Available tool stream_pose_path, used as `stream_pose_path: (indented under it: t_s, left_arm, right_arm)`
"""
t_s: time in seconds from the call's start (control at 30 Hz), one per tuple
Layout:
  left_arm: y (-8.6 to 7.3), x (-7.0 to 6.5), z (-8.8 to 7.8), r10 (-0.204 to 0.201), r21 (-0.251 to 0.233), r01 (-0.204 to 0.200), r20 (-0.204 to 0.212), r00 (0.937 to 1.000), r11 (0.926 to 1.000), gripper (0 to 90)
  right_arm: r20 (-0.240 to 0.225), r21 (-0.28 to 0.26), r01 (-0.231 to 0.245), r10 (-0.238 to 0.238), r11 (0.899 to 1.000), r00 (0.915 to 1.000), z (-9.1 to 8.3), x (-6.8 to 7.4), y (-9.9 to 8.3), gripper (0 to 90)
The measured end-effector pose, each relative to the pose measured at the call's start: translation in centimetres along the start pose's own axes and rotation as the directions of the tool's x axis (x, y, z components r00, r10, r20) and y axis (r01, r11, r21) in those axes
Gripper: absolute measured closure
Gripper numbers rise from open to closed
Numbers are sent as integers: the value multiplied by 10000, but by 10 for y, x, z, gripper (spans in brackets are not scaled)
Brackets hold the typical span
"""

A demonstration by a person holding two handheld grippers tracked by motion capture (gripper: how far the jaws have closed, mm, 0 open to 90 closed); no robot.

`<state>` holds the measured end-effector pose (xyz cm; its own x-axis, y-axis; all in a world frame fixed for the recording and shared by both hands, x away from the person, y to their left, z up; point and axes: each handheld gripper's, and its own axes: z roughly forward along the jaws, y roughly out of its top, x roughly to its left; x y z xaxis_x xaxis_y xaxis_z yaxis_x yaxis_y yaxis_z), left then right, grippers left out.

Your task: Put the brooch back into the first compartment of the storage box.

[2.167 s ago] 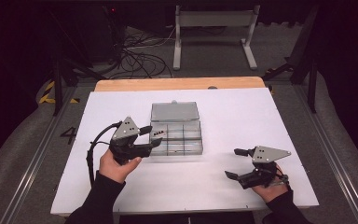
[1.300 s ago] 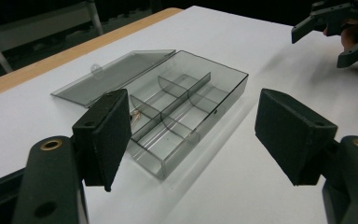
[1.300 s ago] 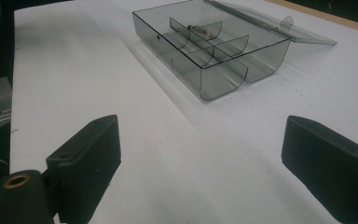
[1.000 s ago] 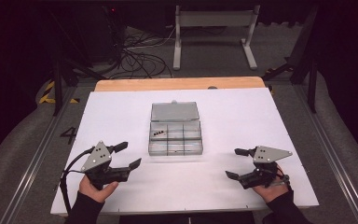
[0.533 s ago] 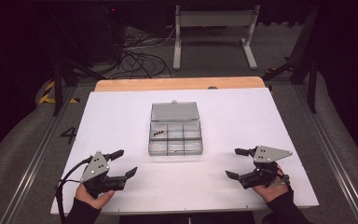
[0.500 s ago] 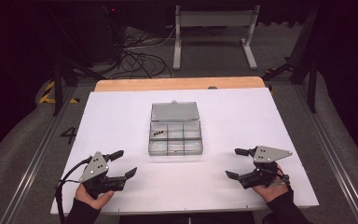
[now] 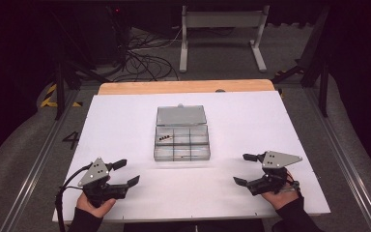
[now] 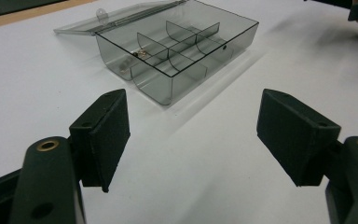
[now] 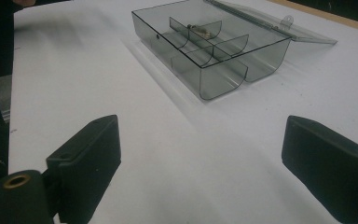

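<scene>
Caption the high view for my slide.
Open left gripper and right gripper rest near the table's front edge, flanking an open compartment box.

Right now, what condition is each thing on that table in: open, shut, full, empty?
Clear compartment box: open, a few small dark parts in one far-left compartment.
Lid: folded back flat on the table.
Left gripper: open, holding nothing.
Right gripper: open, holding nothing.
</scene>
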<state>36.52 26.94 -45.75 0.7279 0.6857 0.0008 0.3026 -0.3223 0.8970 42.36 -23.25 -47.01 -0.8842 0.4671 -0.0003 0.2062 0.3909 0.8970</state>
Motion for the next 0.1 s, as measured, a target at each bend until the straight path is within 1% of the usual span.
stream_pose_path:
  t_s: [0.1]
  left_arm:
    - [1, -3, 0, 227, 26, -226, -59, 9997, 9997, 262]
  right_arm:
    - [-12, -11, -29, 29, 10000, 10000, 0, 0, 0, 118]
